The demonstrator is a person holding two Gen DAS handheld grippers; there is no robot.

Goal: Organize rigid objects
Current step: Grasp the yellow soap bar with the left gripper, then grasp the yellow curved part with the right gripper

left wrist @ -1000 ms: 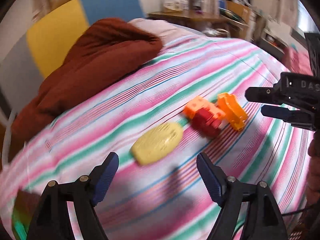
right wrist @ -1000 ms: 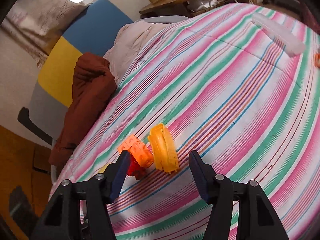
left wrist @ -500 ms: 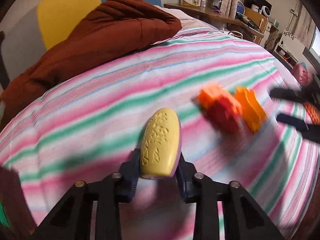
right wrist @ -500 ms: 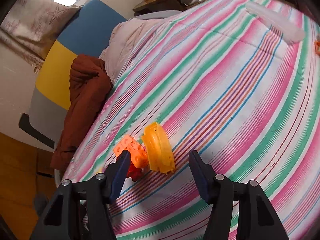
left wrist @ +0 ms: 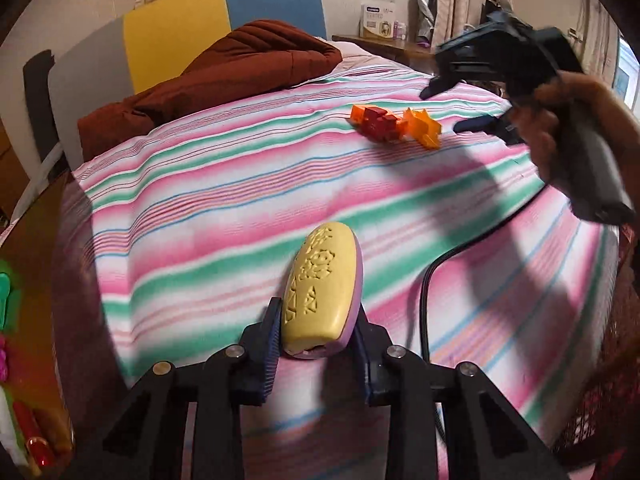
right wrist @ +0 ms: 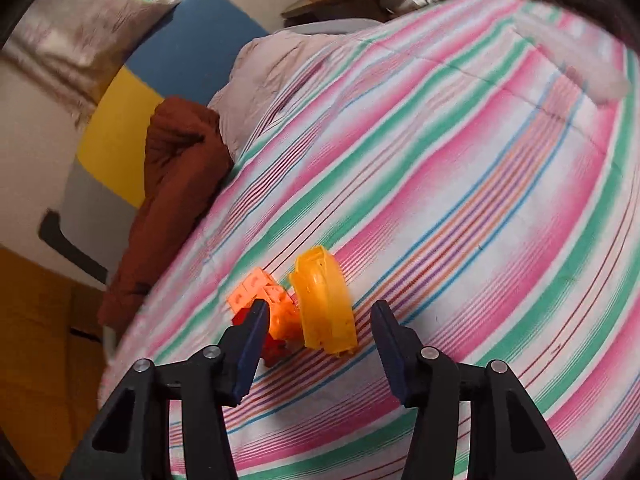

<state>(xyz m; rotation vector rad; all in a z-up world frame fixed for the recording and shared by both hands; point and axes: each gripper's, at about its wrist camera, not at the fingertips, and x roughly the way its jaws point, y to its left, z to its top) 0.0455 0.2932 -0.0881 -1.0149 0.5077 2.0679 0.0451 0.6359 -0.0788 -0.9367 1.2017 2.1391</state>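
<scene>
My left gripper [left wrist: 316, 336] is shut on a yellow oval toy [left wrist: 320, 292] with a purple underside, held above the striped bedspread [left wrist: 240, 184]. Far across the bed lie an orange and red block piece [left wrist: 376, 120] and a curved yellow-orange piece [left wrist: 424, 128]. In the right wrist view my right gripper [right wrist: 320, 312] hovers over those two, its jaws closing. The curved yellow-orange piece [right wrist: 324, 300] stands between its fingers with a gap on both sides. The orange and red blocks [right wrist: 268, 300] sit by the left finger. A person's hand [left wrist: 560, 120] carries the right gripper [left wrist: 444, 108].
A brown quilt [left wrist: 224, 68] is heaped at the head of the bed against a yellow and blue headboard [left wrist: 224, 20]. A black cable [left wrist: 436, 280] trails over the spread. Coloured toys [left wrist: 8, 300] show at the far left edge. A pale long object [right wrist: 580, 60] lies far right.
My left gripper closed on the yellow oval toy, then carried it back and away from the orange pieces. The right gripper's jaws have narrowed around the curved piece.
</scene>
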